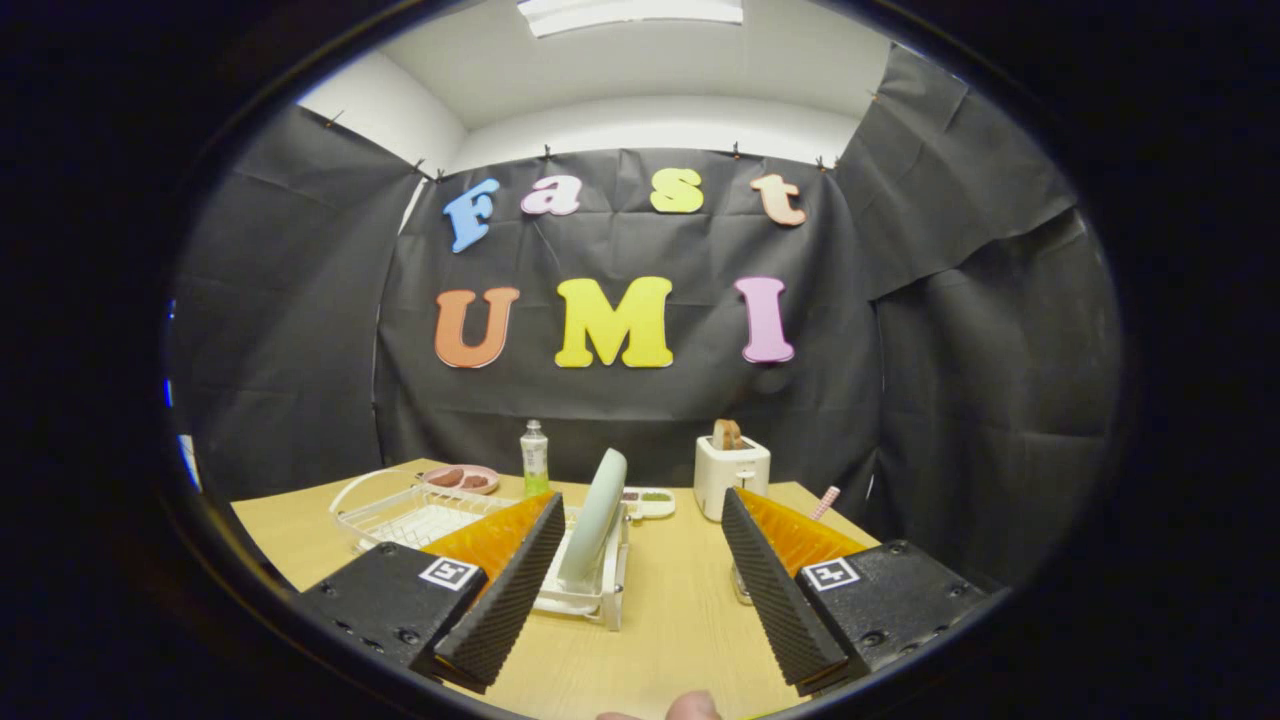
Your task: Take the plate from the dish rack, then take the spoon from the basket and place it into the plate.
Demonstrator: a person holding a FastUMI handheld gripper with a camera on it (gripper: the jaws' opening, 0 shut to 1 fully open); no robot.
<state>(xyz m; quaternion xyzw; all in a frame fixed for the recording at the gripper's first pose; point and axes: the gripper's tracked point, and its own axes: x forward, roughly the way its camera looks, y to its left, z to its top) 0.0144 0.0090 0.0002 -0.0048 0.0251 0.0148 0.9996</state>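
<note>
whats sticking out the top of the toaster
A browned slice of toast stands in the slot of the white toaster, beyond the open claw. Its lower part is hidden inside the toaster.

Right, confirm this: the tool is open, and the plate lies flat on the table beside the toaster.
Not quite. The gripper view shows the plate standing on edge in the dish rack, not flat on the table. The tool is indeed open, and the toaster sits further back.
</note>
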